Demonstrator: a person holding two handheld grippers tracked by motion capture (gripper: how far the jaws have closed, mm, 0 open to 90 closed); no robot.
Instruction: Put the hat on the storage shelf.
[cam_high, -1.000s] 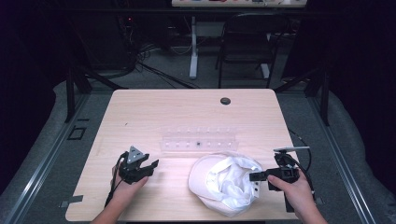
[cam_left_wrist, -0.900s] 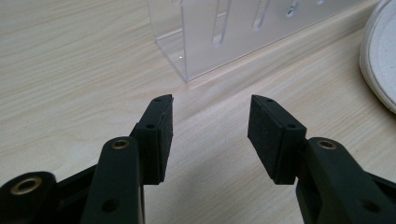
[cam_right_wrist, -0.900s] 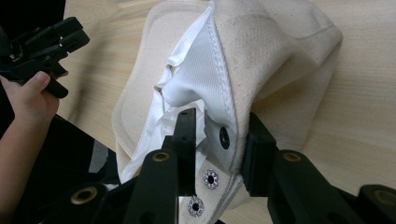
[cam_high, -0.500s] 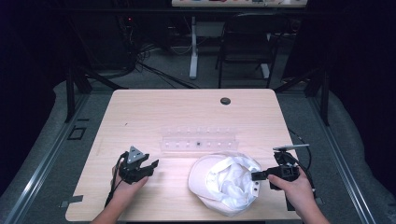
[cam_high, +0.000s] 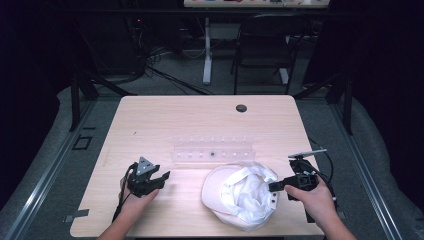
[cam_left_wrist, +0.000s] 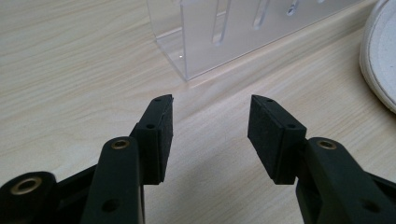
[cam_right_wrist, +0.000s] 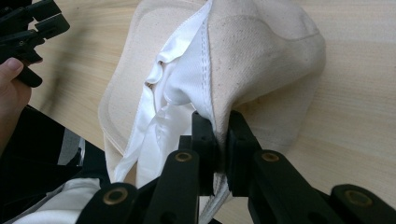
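A cream cap (cam_high: 240, 195) with white lining lies upside down at the table's front right. My right gripper (cam_high: 274, 191) is shut on the cap's (cam_right_wrist: 261, 56) rim; in the right gripper view (cam_right_wrist: 220, 125) the rim's edge sits pinched between the two jaws. My left gripper (cam_high: 161, 179) stands open low over bare wood at the front left. Its jaws (cam_left_wrist: 210, 116) hold nothing and point toward a clear acrylic rack (cam_left_wrist: 243, 28). That rack (cam_high: 212, 150) stands on the table's middle, just behind the cap.
The wooden table (cam_high: 165, 120) has a round black cable hole (cam_high: 241, 108) near its back edge. A chair (cam_high: 260, 55) and a desk leg stand on the floor beyond. Black cables trail from both grippers toward the front edge.
My right gripper has shifted slightly left and lifted the cap's rim a little. The left gripper has stayed where it was.
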